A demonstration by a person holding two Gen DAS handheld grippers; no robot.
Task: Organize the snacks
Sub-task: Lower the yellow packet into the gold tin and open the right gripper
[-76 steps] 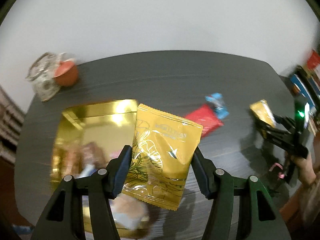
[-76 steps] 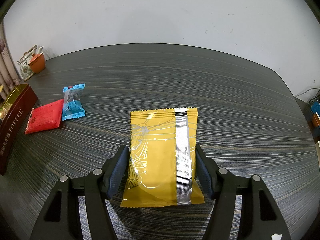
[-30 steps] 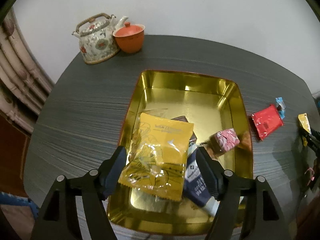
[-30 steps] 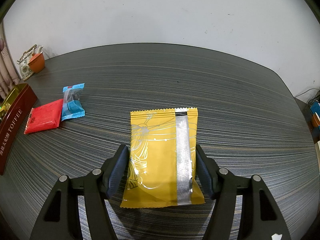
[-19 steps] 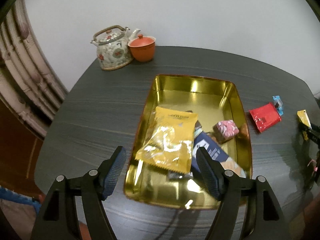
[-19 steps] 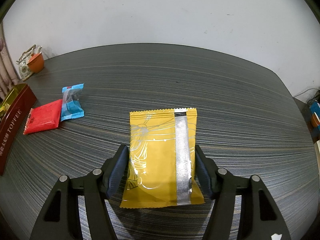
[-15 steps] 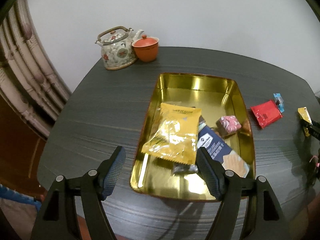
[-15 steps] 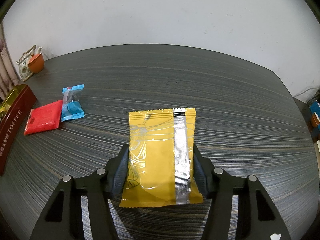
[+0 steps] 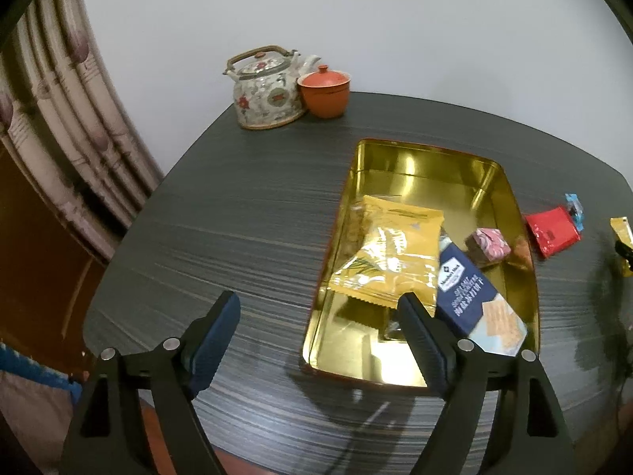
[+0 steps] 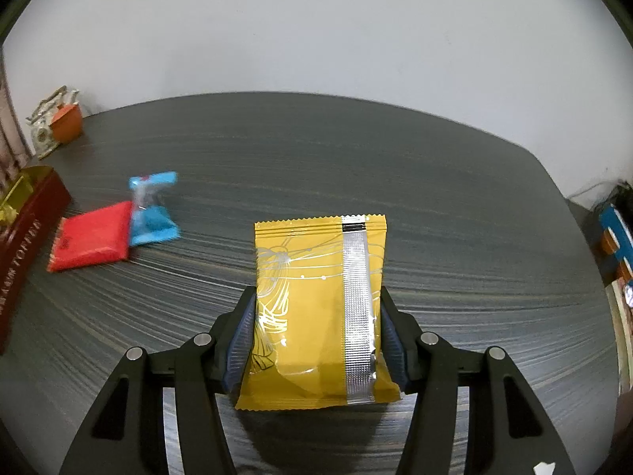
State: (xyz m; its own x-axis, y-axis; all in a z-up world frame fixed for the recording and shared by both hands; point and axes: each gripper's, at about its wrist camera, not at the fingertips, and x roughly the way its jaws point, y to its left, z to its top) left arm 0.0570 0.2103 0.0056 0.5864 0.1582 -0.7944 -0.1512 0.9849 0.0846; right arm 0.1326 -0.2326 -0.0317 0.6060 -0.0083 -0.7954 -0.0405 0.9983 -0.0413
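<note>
Snacks are being sorted on a big dark table (image 10: 395,166), and a gold tin (image 9: 510,206) is used to keep them. In the tin a yellow bag (image 9: 389,253), a dark blue box (image 9: 470,301) and a small pink sweet (image 9: 490,243) are already laid down. The left gripper (image 9: 318,330) is held above the near edge of the tin, with its jaws spread wide and nothing between them. A second yellow packet (image 10: 318,308) is pinched at its two long sides by the jaws of the right gripper (image 10: 316,340), well apart from the tin; whether it is lifted off the table cannot be told. This packet looks light, soft and shiny, so it could slip or get crushed if squeezed too hard. It is best held by its sides or its crimped ends. A red packet (image 10: 93,235) and a small blue sweet (image 10: 152,209) are left lying on the table, touching each other, near the tin. They look flat and light, and would need to be taken by their edges.
</note>
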